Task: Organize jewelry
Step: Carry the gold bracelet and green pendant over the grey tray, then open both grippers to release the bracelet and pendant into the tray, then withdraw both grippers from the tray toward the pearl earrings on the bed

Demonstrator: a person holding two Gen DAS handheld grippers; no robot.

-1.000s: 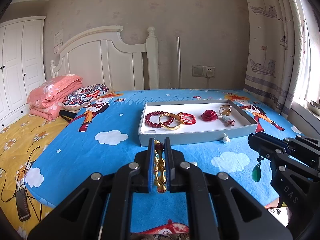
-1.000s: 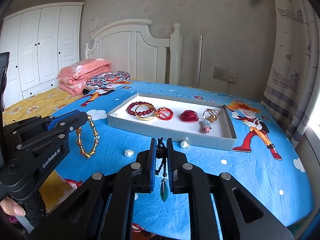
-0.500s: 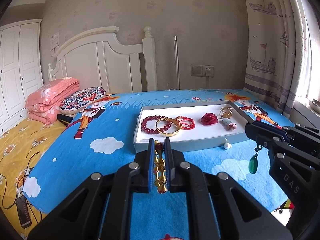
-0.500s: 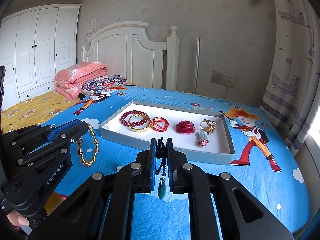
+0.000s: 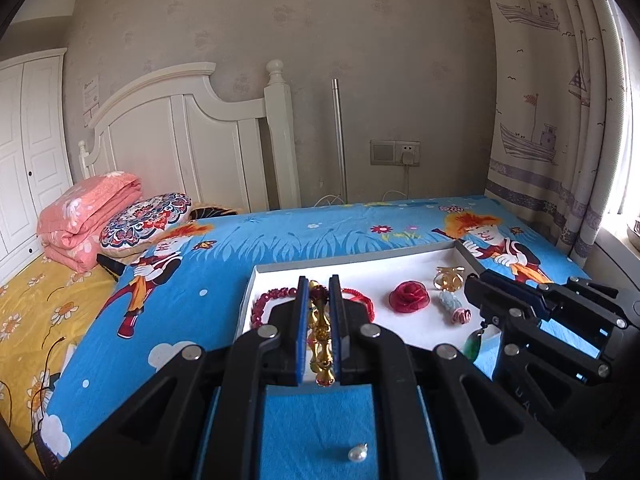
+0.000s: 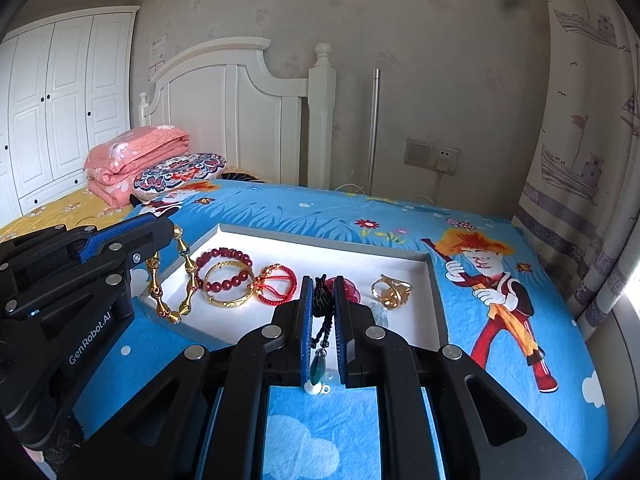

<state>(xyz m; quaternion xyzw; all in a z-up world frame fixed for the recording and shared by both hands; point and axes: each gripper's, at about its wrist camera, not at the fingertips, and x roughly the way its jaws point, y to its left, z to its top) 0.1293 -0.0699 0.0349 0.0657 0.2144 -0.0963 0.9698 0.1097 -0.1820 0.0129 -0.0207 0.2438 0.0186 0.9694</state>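
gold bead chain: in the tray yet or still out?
Out. The gold bead chain dangles from the shut left gripper above the tray's near-left corner, clamped at its top, not resting on the tray floor.

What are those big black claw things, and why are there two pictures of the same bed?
They are two pinching tools, one in each of a person's hands. Each carries a camera looking along its fingers, so you see the bed from two spots. The left gripper pinches a gold bead bracelet. The right gripper pinches a black cord necklace with a green pendant. On the blue bedsheet lies a grey tray holding a red bead bracelet, a gold bangle, a red flower and a gold ring. A small pearl lies loose outside it.
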